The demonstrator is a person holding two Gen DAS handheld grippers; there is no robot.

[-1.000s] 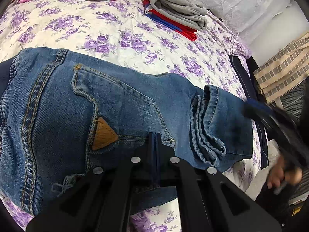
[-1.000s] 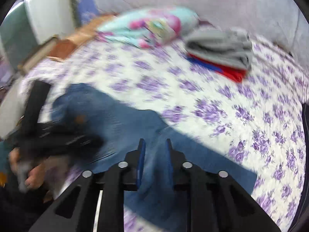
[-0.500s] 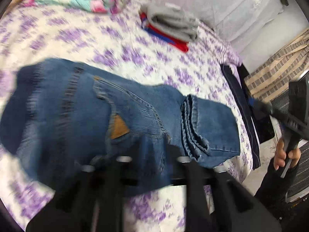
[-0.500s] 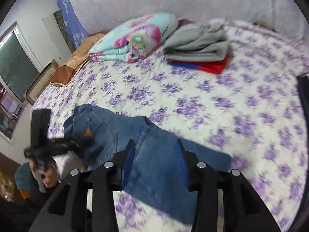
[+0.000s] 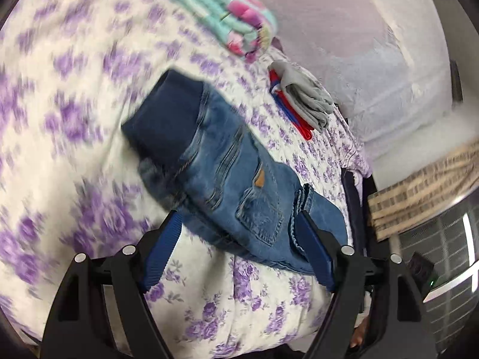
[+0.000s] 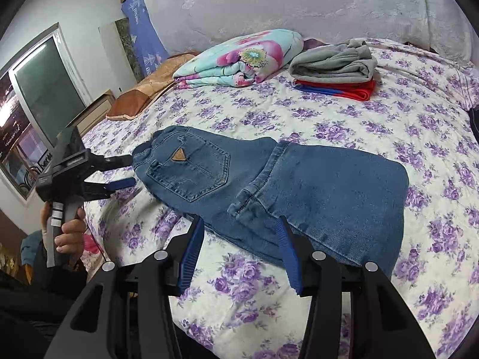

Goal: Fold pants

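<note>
The blue jeans [image 6: 269, 179] lie folded on the flowered bedspread [image 6: 389, 119], back pocket with a tan triangular patch [image 6: 179, 156] facing up. They also show in the left wrist view [image 5: 233, 179]. My left gripper [image 5: 239, 224] is open and empty, held back near the bed edge; it shows in the right wrist view [image 6: 125, 170] at the jeans' waistband end. My right gripper [image 6: 239, 227] is open and empty, just short of the jeans' near edge.
A folded floral blanket [image 6: 239, 59] and a stack of grey, red and blue folded clothes [image 6: 335, 68] lie at the back of the bed. A brown pillow [image 6: 143, 95] sits at the left. A window [image 6: 45, 83] is on the left wall.
My left gripper has opened, let go of the jeans and pulled back and swung left. My right gripper has opened wider and pulled back. The jeans lie still on the bed.
</note>
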